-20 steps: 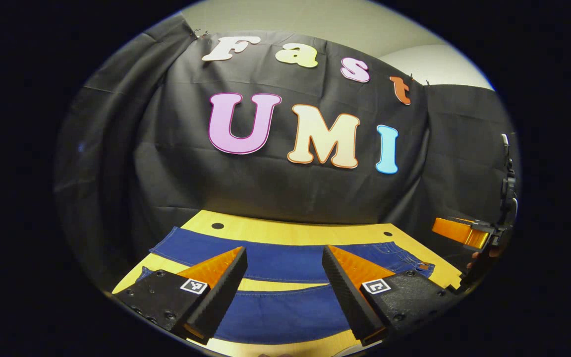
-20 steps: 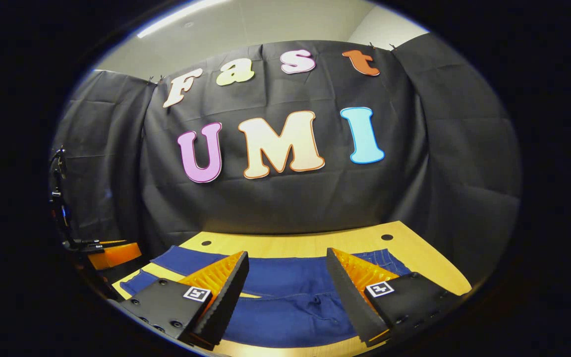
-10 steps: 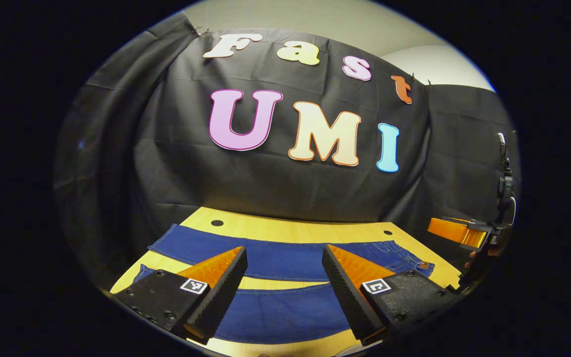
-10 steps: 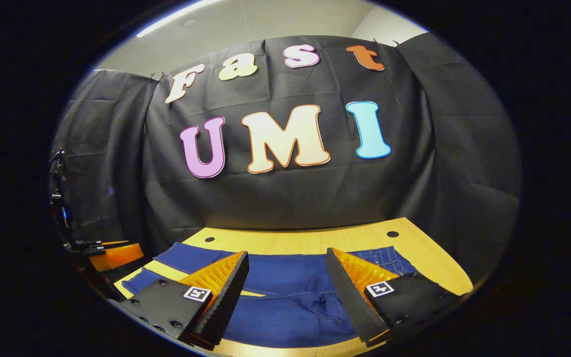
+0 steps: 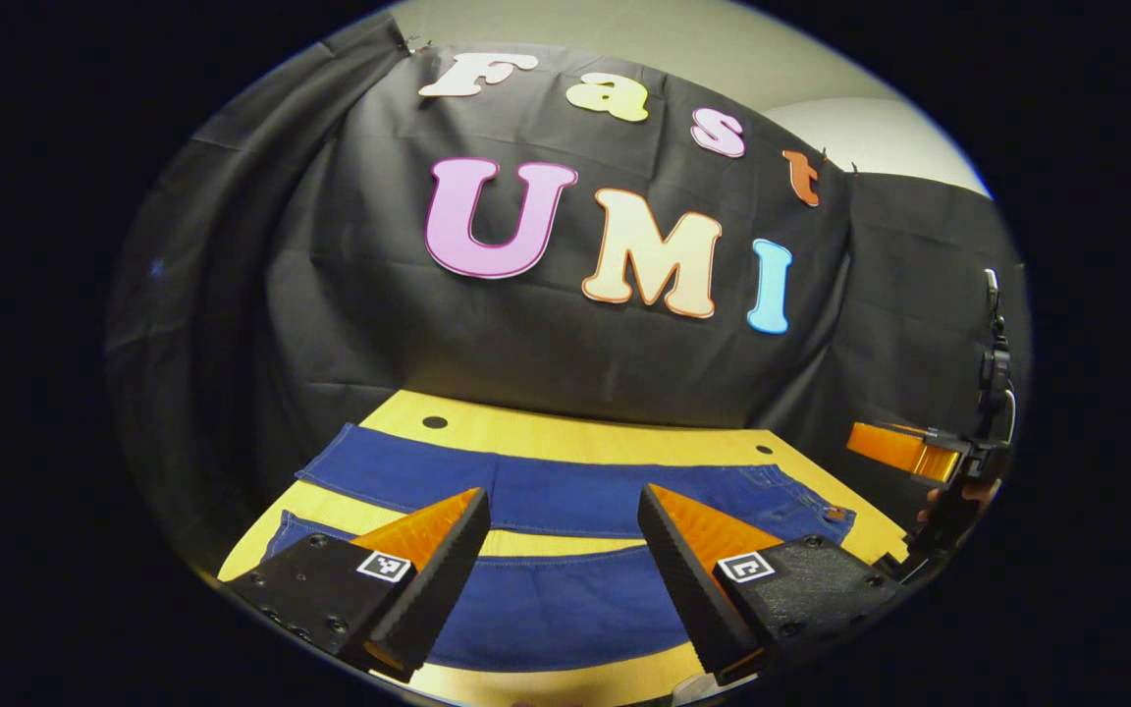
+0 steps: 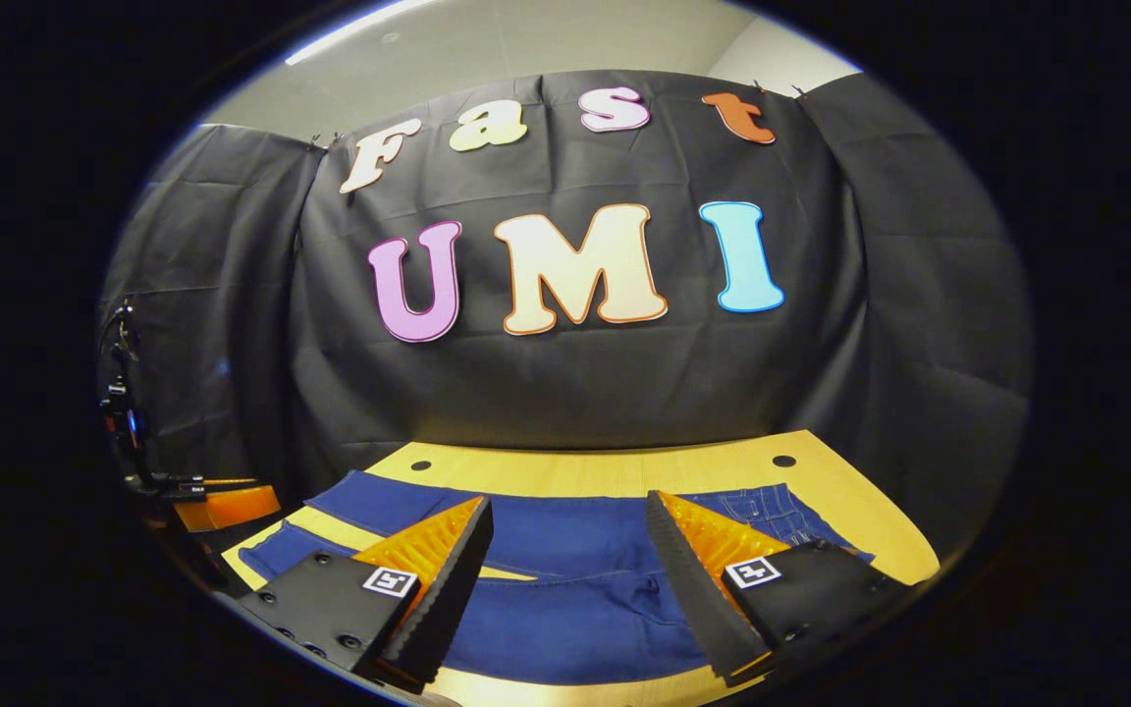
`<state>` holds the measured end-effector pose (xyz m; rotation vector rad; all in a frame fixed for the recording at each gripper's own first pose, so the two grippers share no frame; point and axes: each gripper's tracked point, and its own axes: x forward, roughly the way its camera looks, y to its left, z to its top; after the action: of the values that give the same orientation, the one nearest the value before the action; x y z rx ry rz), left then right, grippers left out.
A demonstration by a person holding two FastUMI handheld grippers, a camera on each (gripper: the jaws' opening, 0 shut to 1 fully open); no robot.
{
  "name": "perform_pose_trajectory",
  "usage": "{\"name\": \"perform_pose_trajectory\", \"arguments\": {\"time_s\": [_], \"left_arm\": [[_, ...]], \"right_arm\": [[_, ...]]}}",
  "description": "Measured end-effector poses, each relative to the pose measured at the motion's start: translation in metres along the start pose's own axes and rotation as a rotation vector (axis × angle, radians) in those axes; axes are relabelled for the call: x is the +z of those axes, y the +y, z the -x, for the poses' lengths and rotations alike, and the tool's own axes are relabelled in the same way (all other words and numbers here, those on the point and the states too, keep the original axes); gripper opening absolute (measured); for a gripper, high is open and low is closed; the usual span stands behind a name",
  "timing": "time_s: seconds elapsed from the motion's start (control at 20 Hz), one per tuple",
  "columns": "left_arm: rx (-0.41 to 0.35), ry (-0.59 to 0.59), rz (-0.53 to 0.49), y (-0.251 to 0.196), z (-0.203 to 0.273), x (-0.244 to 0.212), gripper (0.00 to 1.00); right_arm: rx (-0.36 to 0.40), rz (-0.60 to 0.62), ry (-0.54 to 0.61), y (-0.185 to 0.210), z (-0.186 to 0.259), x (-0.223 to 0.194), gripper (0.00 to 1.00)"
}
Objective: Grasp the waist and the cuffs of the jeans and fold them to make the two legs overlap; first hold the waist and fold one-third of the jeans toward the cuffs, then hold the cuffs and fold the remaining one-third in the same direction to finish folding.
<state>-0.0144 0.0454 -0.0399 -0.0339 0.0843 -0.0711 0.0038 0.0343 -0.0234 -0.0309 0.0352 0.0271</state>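
Note:
Dark blue jeans (image 5: 565, 501) lie flat on the yellow wooden table (image 5: 575, 442), their two legs spread apart with a strip of table between them. In the left gripper view the cuffs are at the left and the waist at the right. My left gripper (image 5: 563, 506) hangs open above the near leg, nothing between its fingers. The right gripper view shows the jeans (image 6: 575, 589) with the crotch seam near the middle and the waist at the right. My right gripper (image 6: 568, 511) hovers open above them. The right gripper (image 5: 904, 450) also appears at the far right of the left gripper view.
The table (image 6: 605, 462) has two small round holes near its far edge, one hole (image 5: 435, 422) at the left and one hole (image 6: 783, 461) at the right. The black cloth wall stands right behind the table. The left gripper (image 6: 222, 506) appears at the left of the right gripper view.
Both views have tilted slightly down and forward, so more of the table and jeans appears. Both grippers stay open and the jeans have not moved.

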Motion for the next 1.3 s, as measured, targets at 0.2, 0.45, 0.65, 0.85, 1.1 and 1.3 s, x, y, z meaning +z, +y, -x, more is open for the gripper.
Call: {"name": "perform_pose_trajectory", "arguments": {"time_s": [0.2,0.45,0.65,0.85,1.1,1.3], "left_arm": [[-0.078,0.154,-0.067,0.033,0.013,-0.045,0.97],[-0.132,0.375,-0.265,0.093,0.046,-0.09,0.97],[-0.226,0.61,-0.368,0.119,0.077,-0.137,0.98],[-0.265,0.787,-0.484,0.156,0.094,-0.167,0.94],[-0.265,0.896,-0.543,0.188,0.097,-0.189,0.94],[-0.288,0.939,-0.616,0.19,0.096,-0.198,0.91]], "right_arm": [[-0.01,0.023,0.035,0.003,0.011,-0.016,0.97],[-0.011,0.045,0.083,0.003,0.023,-0.037,0.94],[-0.004,0.064,0.126,-0.001,0.026,-0.05,0.98],[0.002,0.073,0.144,-0.003,0.027,-0.053,0.98],[-0.014,0.11,0.175,-0.015,0.027,-0.062,0.98],[-0.019,0.117,0.205,-0.023,0.023,-0.072,0.98]]}}
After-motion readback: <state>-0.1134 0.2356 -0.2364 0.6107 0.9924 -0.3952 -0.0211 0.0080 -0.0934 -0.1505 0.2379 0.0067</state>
